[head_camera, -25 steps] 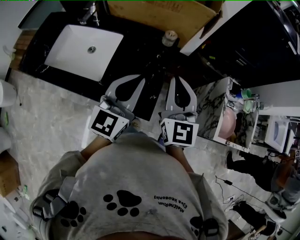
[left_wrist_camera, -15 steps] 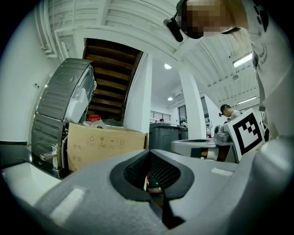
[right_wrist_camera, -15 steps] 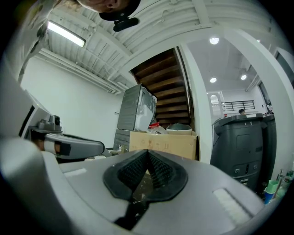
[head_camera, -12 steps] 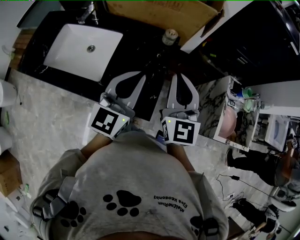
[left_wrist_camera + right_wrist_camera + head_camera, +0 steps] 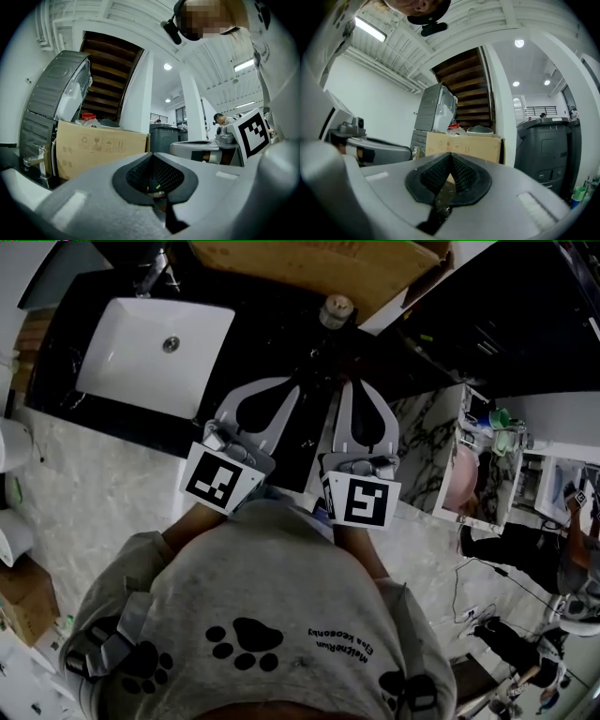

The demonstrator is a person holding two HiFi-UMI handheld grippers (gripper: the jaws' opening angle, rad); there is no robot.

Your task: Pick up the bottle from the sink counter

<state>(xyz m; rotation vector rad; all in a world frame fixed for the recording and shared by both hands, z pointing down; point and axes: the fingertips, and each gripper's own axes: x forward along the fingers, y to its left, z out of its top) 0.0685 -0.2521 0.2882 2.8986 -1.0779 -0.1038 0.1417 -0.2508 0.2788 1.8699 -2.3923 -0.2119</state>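
The bottle, small with a round pale cap, stands on the black sink counter just in front of a cardboard box. Both grippers reach over the counter's front edge, side by side and level. My left gripper has its jaw tips meeting, with nothing between them, a short way before the bottle and slightly left of it. My right gripper is shut and empty too, its tip just short of the bottle. In the left gripper view my left gripper shows closed jaws. In the right gripper view my right gripper does as well.
A white basin with a faucet is set in the counter's left part. The cardboard box stands behind the bottle. A dark grey bin is to the right. Marble floor lies below the counter edge.
Both grippers have moved forward over the counter, so their tips are nearer the bottle. Both stay shut and empty.
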